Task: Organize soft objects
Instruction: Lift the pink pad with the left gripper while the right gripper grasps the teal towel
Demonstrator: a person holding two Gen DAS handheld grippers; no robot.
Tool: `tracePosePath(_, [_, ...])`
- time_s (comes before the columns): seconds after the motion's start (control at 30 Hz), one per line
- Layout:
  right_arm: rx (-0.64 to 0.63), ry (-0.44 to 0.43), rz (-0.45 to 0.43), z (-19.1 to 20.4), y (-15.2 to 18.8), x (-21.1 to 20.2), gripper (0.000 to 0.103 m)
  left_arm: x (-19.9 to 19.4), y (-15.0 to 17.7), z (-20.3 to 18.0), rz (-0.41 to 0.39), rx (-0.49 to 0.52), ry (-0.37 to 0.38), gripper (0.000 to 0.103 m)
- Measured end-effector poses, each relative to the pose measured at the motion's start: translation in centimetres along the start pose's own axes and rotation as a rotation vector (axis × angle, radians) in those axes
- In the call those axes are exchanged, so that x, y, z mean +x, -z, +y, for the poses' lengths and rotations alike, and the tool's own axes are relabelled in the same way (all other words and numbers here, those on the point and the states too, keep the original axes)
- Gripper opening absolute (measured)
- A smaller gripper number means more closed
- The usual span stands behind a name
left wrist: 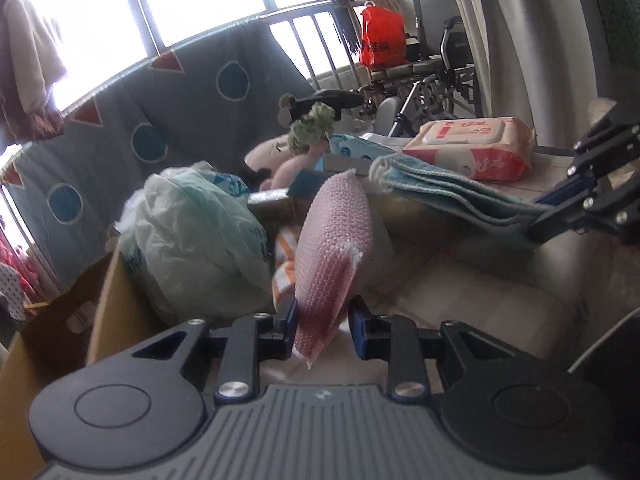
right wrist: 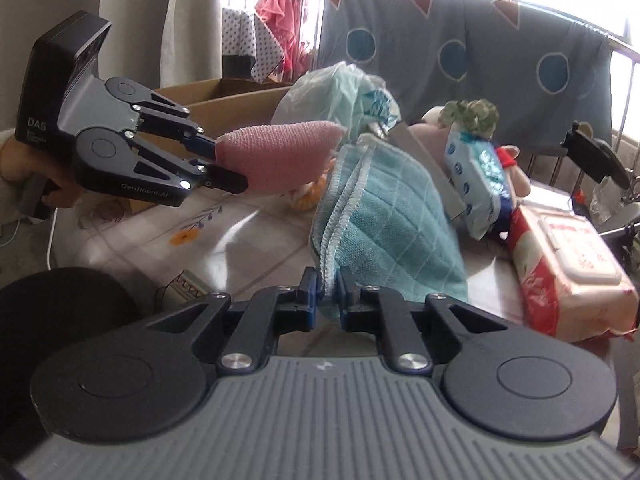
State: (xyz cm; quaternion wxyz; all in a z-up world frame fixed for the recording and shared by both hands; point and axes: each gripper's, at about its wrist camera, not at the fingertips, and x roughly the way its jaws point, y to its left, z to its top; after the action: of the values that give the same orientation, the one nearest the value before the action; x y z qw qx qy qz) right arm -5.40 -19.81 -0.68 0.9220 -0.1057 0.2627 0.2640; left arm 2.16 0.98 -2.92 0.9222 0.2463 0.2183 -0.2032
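Pink mesh sponge (left wrist: 334, 248) sitting between left gripper (left wrist: 323, 322) fingers, standing up on edge; left pad touching it, right pad with a visible gap in own wrist view, so grip loose at best, jaws narrow. From right wrist view, same sponge (right wrist: 280, 156) sticking out level from left gripper (right wrist: 218, 164), both fingers alongside it. Teal microfibre cloth (right wrist: 376, 216), folded, pinched at its stitched edge by right gripper (right wrist: 328, 296), jaws nearly closed on it, cloth lifted off tabletop (right wrist: 248, 232) and angling away. In left view, cloth (left wrist: 448, 192) reaching in from right gripper (left wrist: 540, 228) at frame edge. Behind: pale green plastic bag (left wrist: 196, 232) bulging beside cardboard box (left wrist: 56, 320), blue-white tissue pack (right wrist: 476, 188), red-and-white wet wipes pack (right wrist: 568, 268) lying flat near right side, green plush piece (right wrist: 474, 114) on top of pile. Grey blanket with blue circles (right wrist: 460, 52) draped over railing. Hand (right wrist: 56, 196) partly seen under left gripper handle.
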Motion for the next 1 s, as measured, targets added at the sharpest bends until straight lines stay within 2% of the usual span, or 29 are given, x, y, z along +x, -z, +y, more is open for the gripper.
tracePosePath(0.07, [-0.030, -0.013, 0.033, 0.9, 0.5, 0.1, 0.013, 0.6, 0.3, 0.2, 0.041, -0.054, 0.082, 0.034])
tracePosePath(0.1, [-0.049, -0.021, 0.052, 1.3, 0.8, 0.4, 0.014, 0.9, 0.4, 0.2, 0.059, -0.065, 0.107, 0.042])
tracePosePath(0.13, [-0.059, -0.028, 0.067, 1.6, 1.0, 0.4, 0.018, 1.2, 0.6, 0.1, 0.069, -0.063, 0.115, 0.051])
tracePosePath(0.17, [-0.058, -0.037, 0.079, 1.6, 1.1, 0.5, 0.025, 1.2, 0.8, -0.1, 0.070, -0.055, 0.116, 0.069])
tracePosePath(0.2, [-0.049, -0.046, 0.086, 1.6, 1.3, 0.5, 0.029, 1.4, 0.9, -0.3, 0.076, -0.040, 0.126, 0.078])
tracePosePath(0.33, [-0.009, -0.047, 0.081, 1.0, 1.6, -0.4, 0.045, 1.3, 1.4, -0.7, 0.076, -0.042, 0.166, 0.081])
tracePosePath(0.4, [0.016, -0.032, 0.075, 0.3, 1.6, -0.9, 0.048, 1.0, 1.6, -0.7, 0.089, -0.055, 0.193, 0.087])
tracePosePath(0.53, [0.132, 0.004, 0.036, -1.6, 1.7, -2.4, 0.058, -0.1, 1.7, -0.2, 0.079, -0.082, 0.209, 0.090])
tracePosePath(0.63, [0.254, 0.057, -0.019, -3.4, 1.7, -3.3, 0.079, -0.7, 1.7, -0.3, 0.064, -0.100, 0.197, 0.092])
tracePosePath(0.73, [0.338, 0.069, -0.064, -5.1, 1.4, -3.1, 0.082, -0.2, 1.3, 0.6, 0.053, -0.206, 0.243, 0.096])
tracePosePath(0.83, [0.389, 0.105, -0.096, -6.2, 1.0, -2.6, 0.082, 1.5, 0.7, 1.3, 0.057, -0.329, 0.242, 0.096])
tracePosePath(0.93, [0.436, 0.121, -0.131, -6.8, 0.9, -2.7, 0.083, 3.8, 0.2, 0.7, 0.100, -0.342, 0.195, 0.096])
tracePosePath(1.0, [0.430, 0.127, -0.137, -6.8, 0.8, -2.6, 0.084, 5.0, 0.2, 0.2, 0.116, -0.345, 0.194, 0.096])
